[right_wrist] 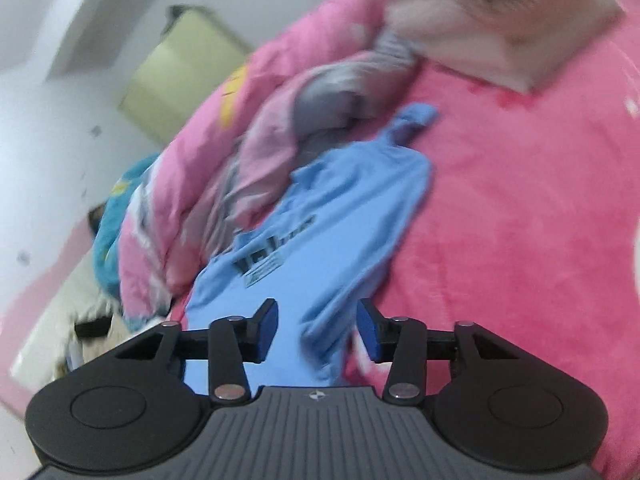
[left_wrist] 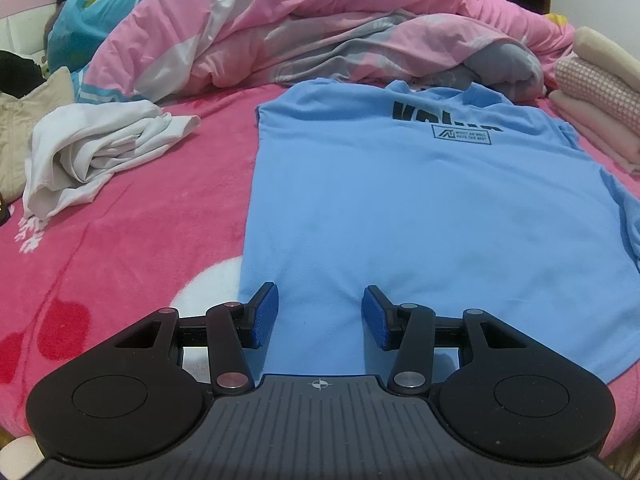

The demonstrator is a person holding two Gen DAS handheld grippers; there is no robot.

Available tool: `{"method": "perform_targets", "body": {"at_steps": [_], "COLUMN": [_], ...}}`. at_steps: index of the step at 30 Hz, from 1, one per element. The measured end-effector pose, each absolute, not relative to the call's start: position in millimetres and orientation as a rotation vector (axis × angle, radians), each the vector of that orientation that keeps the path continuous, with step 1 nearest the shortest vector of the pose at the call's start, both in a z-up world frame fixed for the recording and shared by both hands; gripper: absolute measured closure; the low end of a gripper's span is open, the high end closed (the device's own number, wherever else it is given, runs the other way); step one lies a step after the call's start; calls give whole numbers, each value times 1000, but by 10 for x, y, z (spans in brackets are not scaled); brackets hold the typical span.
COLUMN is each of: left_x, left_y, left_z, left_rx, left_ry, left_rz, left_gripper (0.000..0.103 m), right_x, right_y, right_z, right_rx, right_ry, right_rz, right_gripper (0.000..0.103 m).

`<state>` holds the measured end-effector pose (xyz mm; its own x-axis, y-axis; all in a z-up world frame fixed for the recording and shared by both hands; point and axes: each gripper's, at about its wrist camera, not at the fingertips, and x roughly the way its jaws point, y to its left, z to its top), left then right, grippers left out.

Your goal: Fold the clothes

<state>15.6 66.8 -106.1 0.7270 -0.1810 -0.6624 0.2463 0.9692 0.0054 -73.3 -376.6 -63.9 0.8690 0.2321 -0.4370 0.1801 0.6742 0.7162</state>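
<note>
A light blue T-shirt [left_wrist: 420, 208] with black lettering lies spread flat on a pink blanket [left_wrist: 132, 240] covering a bed. The left gripper [left_wrist: 320, 316] hovers over the shirt's near hem, its blue pads spread apart with nothing pinched. The right gripper [right_wrist: 316, 330], seen in a blurred view, hangs above the shirt's bunched sleeve side, fingers parted and empty. A crumpled white garment [left_wrist: 92, 152] sits to the left, folded clothes [left_wrist: 596, 108] to the right, a pink quilt [left_wrist: 320, 32] behind.
</note>
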Motion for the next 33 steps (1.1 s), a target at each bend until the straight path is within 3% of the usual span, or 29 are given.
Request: {"method": "perform_targets", "body": {"at_steps": [6,7,8,10,17,24,33], "left_x": [152,152,152,151,153,153,146], "left_y": [683,683,683,682,683,674,674], "left_z": [-1063,-1064,-1065,-1066,-1065,-1061,-1064], "left_rx": [89,90,90,91,95,101,107], "left_ry": [715,714,714,714,714,715,712], "left_rz": [-239,-240,-240,-240,-242,-238,-238], "left_gripper": [55,55,55,55,55,55,55], "right_x": [-513,-496,-482,-509,-904,-841,-1133], "right_y": [-3831,-3834,-3841,-3871,-4075,-3773,-4224], "right_z": [-905,-947,-980,-1007,-590,-452,-578], "right_rx": [972,987,996,1001,815,268,548], "right_ry": [577,581,583,578,466,577,553], "right_rz": [43,49,47,29,-78,-317,-442], "right_gripper": [71,78,92,98,99,101,95]}}
